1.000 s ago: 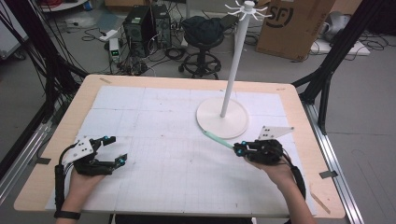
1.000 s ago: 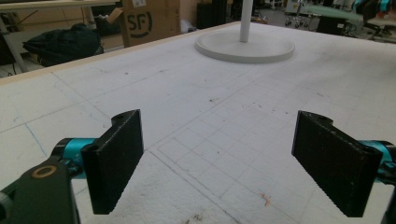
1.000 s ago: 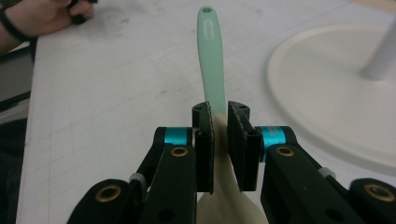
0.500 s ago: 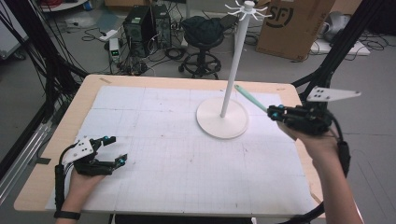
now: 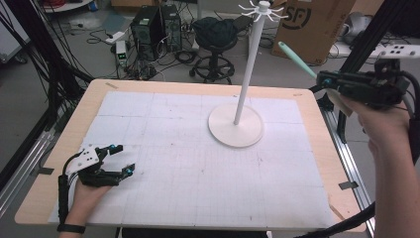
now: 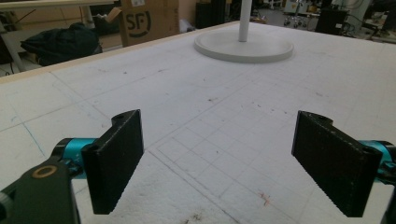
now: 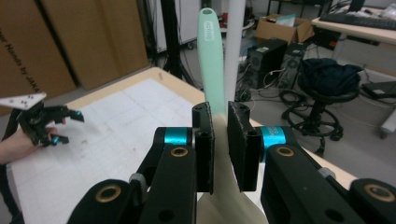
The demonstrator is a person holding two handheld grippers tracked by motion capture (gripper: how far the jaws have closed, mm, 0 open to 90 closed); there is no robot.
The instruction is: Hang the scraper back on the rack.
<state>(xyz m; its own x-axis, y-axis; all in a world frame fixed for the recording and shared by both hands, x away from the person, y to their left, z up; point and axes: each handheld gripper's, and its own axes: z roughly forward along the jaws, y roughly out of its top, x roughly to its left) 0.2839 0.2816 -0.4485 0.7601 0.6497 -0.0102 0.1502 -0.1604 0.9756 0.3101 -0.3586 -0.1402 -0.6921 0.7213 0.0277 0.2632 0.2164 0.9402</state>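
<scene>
Right claw (image 7: 219, 149) is clenched on a mint-green utensil (image 5: 296, 57), held up in the air near the top of the white hook stand (image 5: 250, 64), so hanging it looks like what's left, prob. not yet done. Left claw (image 5: 119, 159) rests released on the counter (image 5: 163, 119), w/ nothing in it. Readable: "SF" on a cardboard box (image 5: 309, 22); print on the utensil's handle too small to read.
</scene>
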